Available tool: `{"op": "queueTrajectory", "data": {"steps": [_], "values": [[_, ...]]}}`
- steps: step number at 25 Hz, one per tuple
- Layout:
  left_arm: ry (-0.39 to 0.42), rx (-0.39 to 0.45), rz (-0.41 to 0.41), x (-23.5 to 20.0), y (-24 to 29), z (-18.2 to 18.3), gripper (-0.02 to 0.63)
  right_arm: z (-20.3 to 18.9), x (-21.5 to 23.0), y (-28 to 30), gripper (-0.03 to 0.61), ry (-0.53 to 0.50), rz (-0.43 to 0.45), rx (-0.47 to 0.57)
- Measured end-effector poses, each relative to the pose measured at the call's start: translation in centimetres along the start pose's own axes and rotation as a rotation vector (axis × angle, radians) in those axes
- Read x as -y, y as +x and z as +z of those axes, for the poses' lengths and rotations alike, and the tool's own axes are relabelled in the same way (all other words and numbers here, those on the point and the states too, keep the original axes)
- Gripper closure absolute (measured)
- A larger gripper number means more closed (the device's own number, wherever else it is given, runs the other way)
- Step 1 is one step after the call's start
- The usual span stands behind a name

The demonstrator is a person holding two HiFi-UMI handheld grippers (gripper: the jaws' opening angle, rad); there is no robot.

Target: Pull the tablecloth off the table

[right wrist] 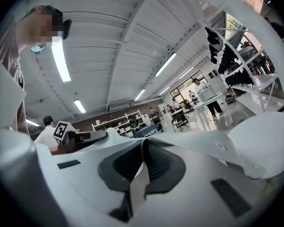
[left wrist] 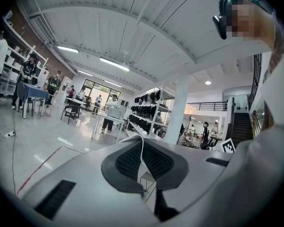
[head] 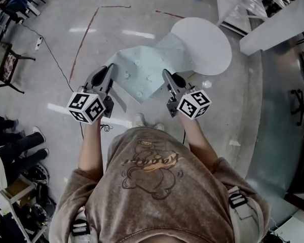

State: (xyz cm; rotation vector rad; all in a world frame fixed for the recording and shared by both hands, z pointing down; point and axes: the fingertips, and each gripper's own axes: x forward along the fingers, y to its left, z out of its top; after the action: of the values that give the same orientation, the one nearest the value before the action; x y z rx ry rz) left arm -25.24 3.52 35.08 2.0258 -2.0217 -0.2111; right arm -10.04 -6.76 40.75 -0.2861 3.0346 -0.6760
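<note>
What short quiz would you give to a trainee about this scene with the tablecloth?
1. True or false: the tablecloth covers the whole table.
2. What sits between the jaws of the left gripper? A) a cable B) the cloth's edge C) nothing
3. How many grippers are shut on the tablecloth?
Key: 1 false, most of the top is bare; 2 B; 3 two, the right gripper too.
</note>
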Motion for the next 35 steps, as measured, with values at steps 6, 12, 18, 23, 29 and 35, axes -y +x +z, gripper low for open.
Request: {"op": "queueTrajectory", "data": {"steps": [6, 12, 18, 23, 29, 35], "values": [[-0.024, 0.014, 0.088, -2.2, -2.6, -0.2, 0.594, -0.6, -1.8, 2.8, 0.571, -0.011, 0.090, -0.027], [-0.039, 0.033, 0.164, -3.8, -4.8, -0.1, 0.594, -0.9, -3.6, 5.2, 0.571, -0.009, 0.172, -0.044], [-0.045, 0.051, 0.226, -5.6, -6.9, 0.3, 0.594, -1.4, -5.5, 7.8, 0.571, -0.014, 0.236, -0.066], [-0.050, 0.077, 0.275, -5.9, -8.2, 0.4, 0.594, -1.3, -6.3, 8.8, 0.571, -0.047, 0.283, -0.082], [-0.045, 0.097, 0.326, -6.2, -9.2, 0.6, 0.594, -1.5, -6.9, 9.5, 0.571, -0.052, 0.328, -0.097], [-0.039, 0.104, 0.359, -6.9, -11.0, 1.0, 0.594, -1.9, -8.2, 10.6, 0.569, -0.044, 0.344, -0.104]]}}
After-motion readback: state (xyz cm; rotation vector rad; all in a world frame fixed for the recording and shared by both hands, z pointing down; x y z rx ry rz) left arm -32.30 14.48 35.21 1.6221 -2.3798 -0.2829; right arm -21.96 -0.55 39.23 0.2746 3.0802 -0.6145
